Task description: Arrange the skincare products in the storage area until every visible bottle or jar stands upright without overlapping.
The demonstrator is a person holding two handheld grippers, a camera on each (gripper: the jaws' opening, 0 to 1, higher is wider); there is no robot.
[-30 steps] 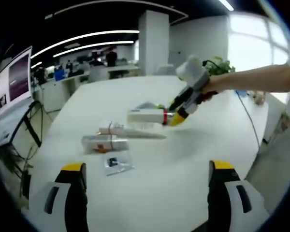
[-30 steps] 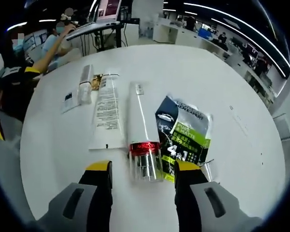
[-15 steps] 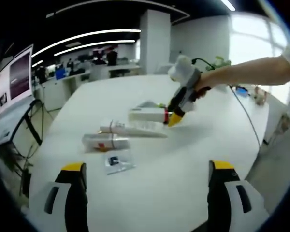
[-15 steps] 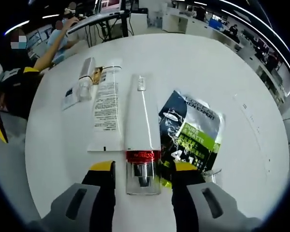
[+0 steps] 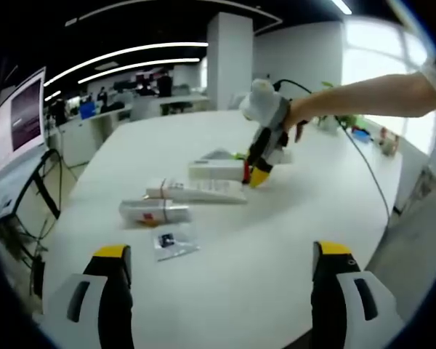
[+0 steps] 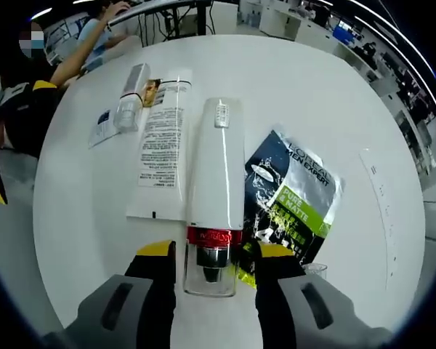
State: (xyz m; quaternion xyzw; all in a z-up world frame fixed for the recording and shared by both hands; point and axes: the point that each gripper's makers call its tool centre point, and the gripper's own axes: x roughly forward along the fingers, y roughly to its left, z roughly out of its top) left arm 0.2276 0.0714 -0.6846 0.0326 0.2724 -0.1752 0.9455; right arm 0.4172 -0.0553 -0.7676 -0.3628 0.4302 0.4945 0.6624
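Straddling the clear cap of the white tube (image 6: 216, 182), low centre of frame on the surface (image 6: 80, 240), your right gripper (image 6: 209, 256) jaws aren't clamped; left gripper (image 5: 216, 265) jaws gape; squeeze off-centre and it rolls onto the sachet (image 6: 294, 196)

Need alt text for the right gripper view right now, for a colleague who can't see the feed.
The right gripper straddles the clear cap of a white tube with a red band, which lies flat on the round white table. A flat white tube lies beside it on one side, a dark and green sachet on the other.
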